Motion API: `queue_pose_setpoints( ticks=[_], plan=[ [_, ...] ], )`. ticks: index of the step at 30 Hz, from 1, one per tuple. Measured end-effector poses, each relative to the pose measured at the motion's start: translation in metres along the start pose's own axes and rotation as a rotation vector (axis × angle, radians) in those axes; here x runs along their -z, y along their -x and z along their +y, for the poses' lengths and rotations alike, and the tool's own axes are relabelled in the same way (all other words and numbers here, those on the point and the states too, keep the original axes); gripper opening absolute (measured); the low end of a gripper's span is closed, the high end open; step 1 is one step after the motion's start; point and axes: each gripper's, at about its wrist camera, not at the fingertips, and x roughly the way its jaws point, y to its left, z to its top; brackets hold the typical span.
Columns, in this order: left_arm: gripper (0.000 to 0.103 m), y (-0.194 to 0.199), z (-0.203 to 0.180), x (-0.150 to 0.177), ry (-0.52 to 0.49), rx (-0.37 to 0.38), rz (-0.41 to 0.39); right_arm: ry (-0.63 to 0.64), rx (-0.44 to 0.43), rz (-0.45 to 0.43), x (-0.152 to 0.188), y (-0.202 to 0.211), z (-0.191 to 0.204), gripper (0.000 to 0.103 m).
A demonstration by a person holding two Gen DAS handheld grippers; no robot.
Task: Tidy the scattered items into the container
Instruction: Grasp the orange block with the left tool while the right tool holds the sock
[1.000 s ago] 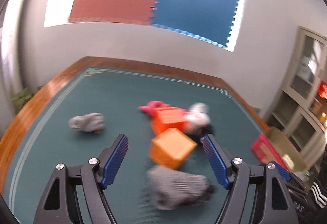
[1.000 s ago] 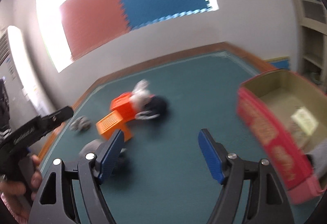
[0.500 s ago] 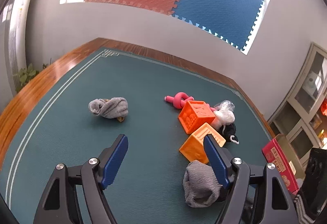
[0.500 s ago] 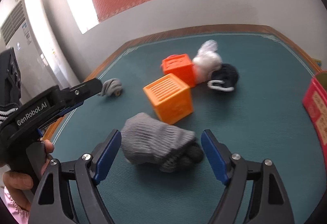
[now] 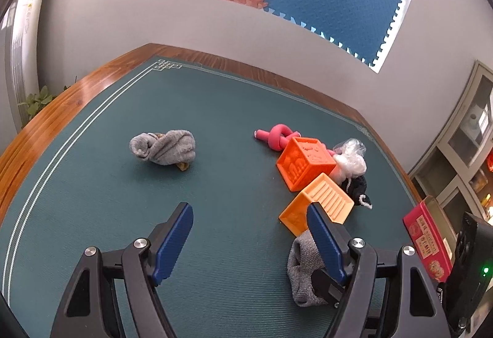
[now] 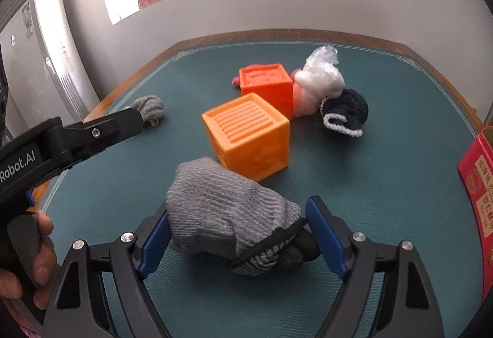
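Observation:
My right gripper is open, its blue fingers on either side of a grey knitted sock bundle on the green mat; whether they touch it I cannot tell. The same bundle shows in the left wrist view, partly behind my right finger. My left gripper is open and empty above the mat. Beyond lie a light orange cube, a darker orange cube, a white plastic bag, a black sock, a pink knotted toy and another grey sock bundle. The red box stands at right.
The green mat has a wooden border. A white air conditioner stands at left, a cabinet at right. The left gripper body crosses the right wrist view.
My right gripper has swung left and come down around the grey knitted sock bundle. My left gripper has turned left and drawn back, so the cubes now sit to its right.

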Motion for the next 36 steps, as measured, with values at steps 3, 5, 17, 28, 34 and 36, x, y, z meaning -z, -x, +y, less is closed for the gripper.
queue_pose_setpoints(
  ticks=[3, 5, 17, 28, 34, 36],
  plan=[
    [0.078, -0.003, -0.005, 0.001, -0.020, -0.003, 0.008, 0.004, -0.016, -0.020, 0.001, 0.008, -0.006, 0.049],
    [0.078, -0.004, -0.010, 0.002, -0.040, -0.003, 0.010, -0.004, 0.002, -0.053, 0.003, 0.019, -0.013, 0.039],
    [0.084, -0.016, -0.073, 0.008, -0.219, 0.067, 0.040, -0.194, 0.130, -0.204, 0.014, 0.062, -0.089, 0.028],
    [0.085, -0.060, -0.117, 0.018, -0.259, -0.006, 0.107, -0.314, 0.202, -0.311, 0.013, 0.081, -0.123, 0.028],
    [0.085, -0.081, -0.116, 0.019, -0.216, -0.096, 0.102, -0.305, 0.196, -0.321, 0.012, 0.079, -0.122, 0.028],
    [0.083, -0.084, -0.117, 0.019, -0.221, -0.122, 0.091, -0.302, 0.194, -0.325, 0.012, 0.078, -0.121, 0.028]
  ],
)
